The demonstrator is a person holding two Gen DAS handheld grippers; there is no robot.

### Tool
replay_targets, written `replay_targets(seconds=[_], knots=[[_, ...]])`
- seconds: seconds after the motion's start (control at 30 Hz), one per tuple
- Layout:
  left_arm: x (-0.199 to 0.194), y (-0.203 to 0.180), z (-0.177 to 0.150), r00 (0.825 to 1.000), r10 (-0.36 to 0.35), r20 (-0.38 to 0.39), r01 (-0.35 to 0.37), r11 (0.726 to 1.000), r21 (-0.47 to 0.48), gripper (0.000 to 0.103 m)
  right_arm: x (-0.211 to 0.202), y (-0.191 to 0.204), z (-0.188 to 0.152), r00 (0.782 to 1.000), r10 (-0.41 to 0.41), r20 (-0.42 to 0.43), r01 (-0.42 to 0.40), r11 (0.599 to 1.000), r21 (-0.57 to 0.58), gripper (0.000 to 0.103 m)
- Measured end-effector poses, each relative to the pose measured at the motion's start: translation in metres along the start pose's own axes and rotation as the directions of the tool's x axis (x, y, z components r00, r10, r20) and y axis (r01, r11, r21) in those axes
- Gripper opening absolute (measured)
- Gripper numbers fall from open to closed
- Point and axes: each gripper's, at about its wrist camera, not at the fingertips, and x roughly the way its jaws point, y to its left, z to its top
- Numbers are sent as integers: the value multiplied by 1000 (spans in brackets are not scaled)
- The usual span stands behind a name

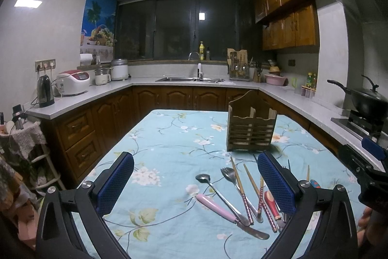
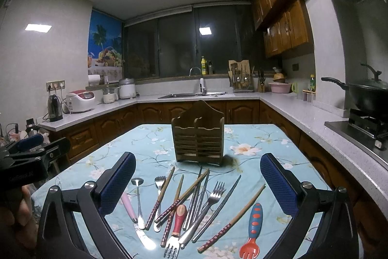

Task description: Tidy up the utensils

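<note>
On the bench (image 2: pixel 266 137), spread with a floral cloth, the whole scatter of utensils is seen only from the right wrist view: chopsticks (image 2: pixel 180 198), a steel fork (image 2: pixel 213 196), a pink-handled knife (image 2: pixel 128 206), a small spoon (image 2: pixel 138 198), a red-handled fork (image 2: pixel 178 222) and an orange and blue child's fork (image 2: pixel 253 229). From the left wrist view only the left part of that pile is shown, the pink-handled knife (image 1: pixel 215 206) and spoon (image 1: pixel 211 183) among them; the rest is hidden behind the gripper's finger. The wooden utensil holder (image 2: pixel 197 137) stands upright just beyond the pile, its 2 compartments not seen into. The left gripper (image 1: pixel 194 180) is held wide apart, gripping nothing and touching nothing. The right gripper (image 2: pixel 197 182) is likewise spread wide above the utensils, clear of them. How the overlapping chopsticks pair up is hard to make out.
</note>
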Motion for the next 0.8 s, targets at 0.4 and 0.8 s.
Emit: replay_targets(seconds=[0.4, 0.8], knots=[[0, 0, -1, 1000, 0, 0, 0, 1000, -1, 102, -1, 1, -1, 1000, 0, 3, 0, 1000, -1, 103], [8, 1, 1, 1000, 0, -20, 0, 1000, -8, 102, -1, 4, 3, 1000, 4, -8, -4, 1000, -4, 103]])
